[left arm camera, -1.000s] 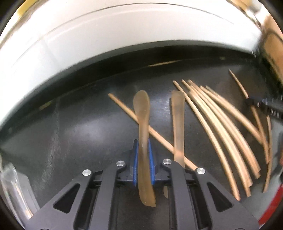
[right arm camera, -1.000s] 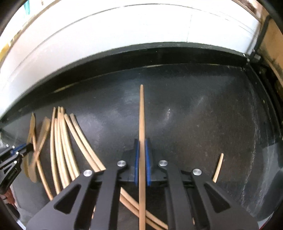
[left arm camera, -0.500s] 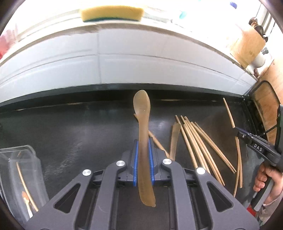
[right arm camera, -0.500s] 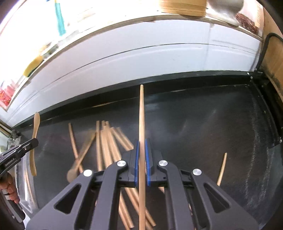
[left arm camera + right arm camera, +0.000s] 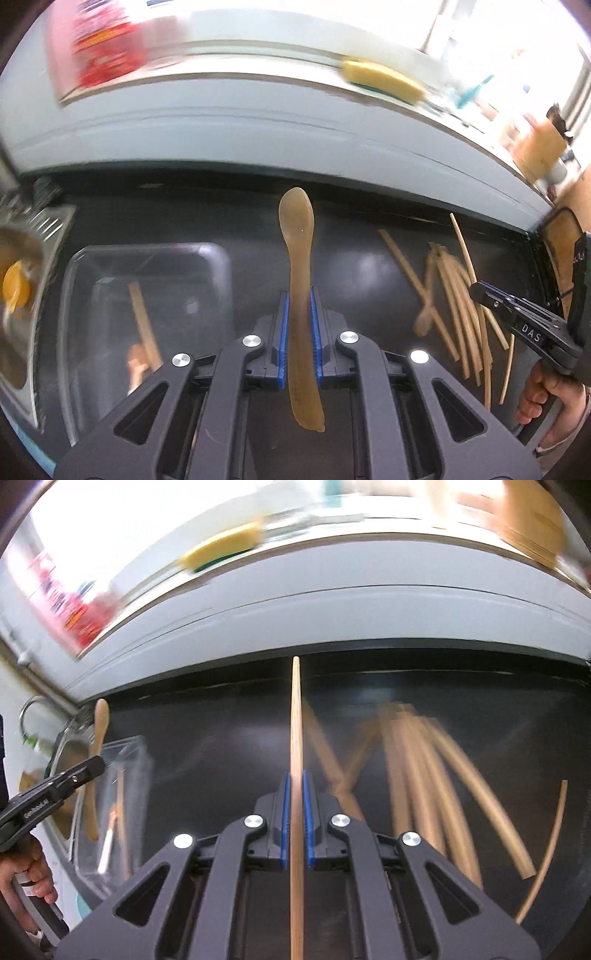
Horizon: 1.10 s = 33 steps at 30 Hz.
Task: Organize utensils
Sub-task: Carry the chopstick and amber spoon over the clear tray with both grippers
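My left gripper is shut on a brown plastic spoon, bowl pointing away, held above the black counter just right of a clear container. In the container lie a chopstick and another spoon. My right gripper is shut on a single wooden chopstick that points straight ahead. A blurred pile of chopsticks lies on the counter to its right. In the right wrist view, the left gripper and its spoon hang over the container.
A steel sink with a yellow item borders the container on the left. A white wall backs the counter, with a yellow sponge and red packaging on the ledge above. A hand holds the right gripper's handle.
Both grippers have risen and swung left, away from the chopstick pile, each keeping its utensil. The clear container has come fully into the left wrist view.
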Each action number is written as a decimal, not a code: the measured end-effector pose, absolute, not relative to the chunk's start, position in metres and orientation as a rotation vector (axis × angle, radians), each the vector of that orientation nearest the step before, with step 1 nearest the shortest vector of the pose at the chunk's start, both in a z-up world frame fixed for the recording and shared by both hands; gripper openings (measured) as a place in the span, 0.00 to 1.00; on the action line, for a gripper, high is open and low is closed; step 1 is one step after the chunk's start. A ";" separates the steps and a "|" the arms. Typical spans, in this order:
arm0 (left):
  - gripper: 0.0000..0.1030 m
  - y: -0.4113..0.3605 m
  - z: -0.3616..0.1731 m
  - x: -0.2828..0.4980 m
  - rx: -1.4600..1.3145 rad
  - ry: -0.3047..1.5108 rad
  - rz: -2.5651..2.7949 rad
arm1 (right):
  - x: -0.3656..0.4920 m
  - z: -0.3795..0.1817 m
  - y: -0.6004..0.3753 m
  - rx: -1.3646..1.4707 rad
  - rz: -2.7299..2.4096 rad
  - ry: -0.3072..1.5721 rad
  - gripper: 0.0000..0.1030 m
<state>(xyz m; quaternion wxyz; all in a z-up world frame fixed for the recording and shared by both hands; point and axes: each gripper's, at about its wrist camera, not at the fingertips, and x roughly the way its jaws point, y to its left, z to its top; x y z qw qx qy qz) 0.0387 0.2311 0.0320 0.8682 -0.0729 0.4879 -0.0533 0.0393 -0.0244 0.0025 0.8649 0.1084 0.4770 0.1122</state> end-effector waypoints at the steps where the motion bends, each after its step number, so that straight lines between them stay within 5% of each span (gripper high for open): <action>1: 0.10 0.243 0.033 0.033 -0.157 1.023 -0.100 | 0.037 0.005 -0.010 0.228 0.253 1.002 0.07; 15: 0.10 0.374 0.014 -0.029 -0.193 1.054 0.018 | 0.011 0.002 0.176 0.205 0.420 1.044 0.07; 33: 0.10 0.407 -0.012 -0.011 -0.213 1.103 -0.083 | -0.007 -0.028 0.254 0.094 0.391 1.086 0.07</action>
